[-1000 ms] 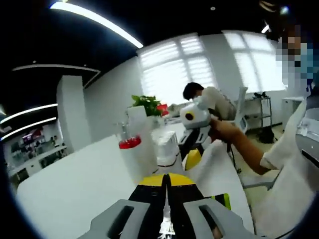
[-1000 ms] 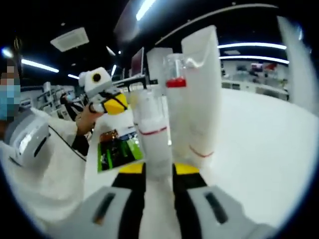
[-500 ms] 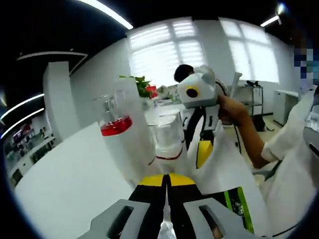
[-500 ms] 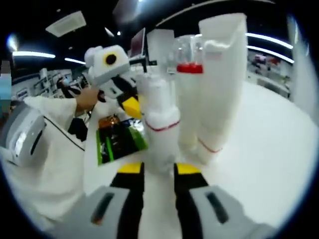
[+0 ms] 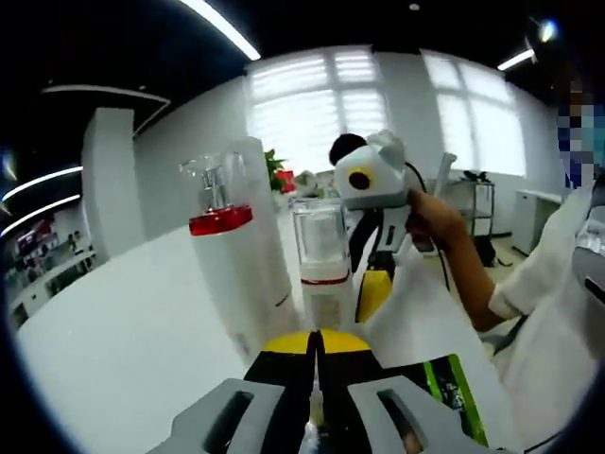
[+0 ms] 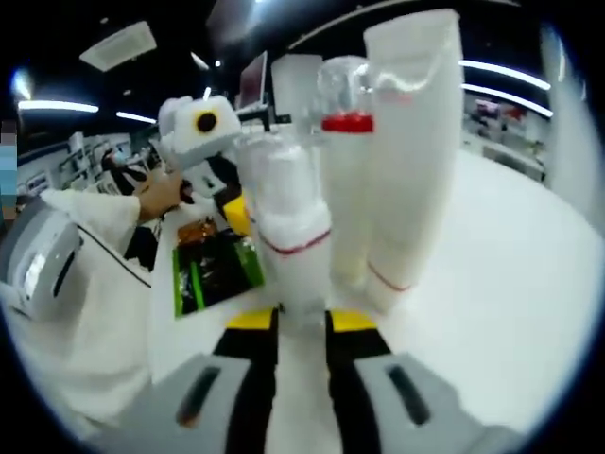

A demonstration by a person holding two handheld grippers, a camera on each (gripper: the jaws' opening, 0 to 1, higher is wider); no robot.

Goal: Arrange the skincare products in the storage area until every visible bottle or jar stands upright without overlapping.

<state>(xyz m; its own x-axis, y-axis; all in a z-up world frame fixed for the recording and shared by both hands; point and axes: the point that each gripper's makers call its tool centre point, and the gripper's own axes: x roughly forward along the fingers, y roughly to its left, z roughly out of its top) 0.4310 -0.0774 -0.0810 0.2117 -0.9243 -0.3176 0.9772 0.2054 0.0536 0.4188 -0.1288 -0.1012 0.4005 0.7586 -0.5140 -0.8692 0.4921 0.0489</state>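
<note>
Left claw (image 5: 318,352) sits at bottom centre of my left gripper view, yellow-tipped jaws pressed together with nothing between them. Right claw (image 6: 302,322) at bottom centre of my right gripper view has its jaws clamped on the base of a small white bottle with a clear cap and a thin red band (image 6: 291,232), which stands upright just above the jaws.

In my left gripper view that same banded bottle (image 5: 321,260) is at centre frame, with the right claw (image 5: 371,295) coming in from the right, held by a person's hand (image 5: 430,219). To its left is a white pump bottle with a red collar and clear pump head (image 5: 225,270), upright on the white table (image 5: 104,350). A tall white squeeze tube (image 5: 267,222) stands just behind the pump bottle; I can't tell if they touch.

In my right gripper view the pump bottle (image 6: 346,189) is upper centre, the squeeze tube (image 6: 411,161) just right of it, both upright and close beside the held bottle. The left claw (image 6: 236,213) shows at left-centre, partly hidden behind the held bottle. A flat green and black packet (image 6: 213,274) lies on the table (image 6: 510,284) at lower left of the bottles.
</note>
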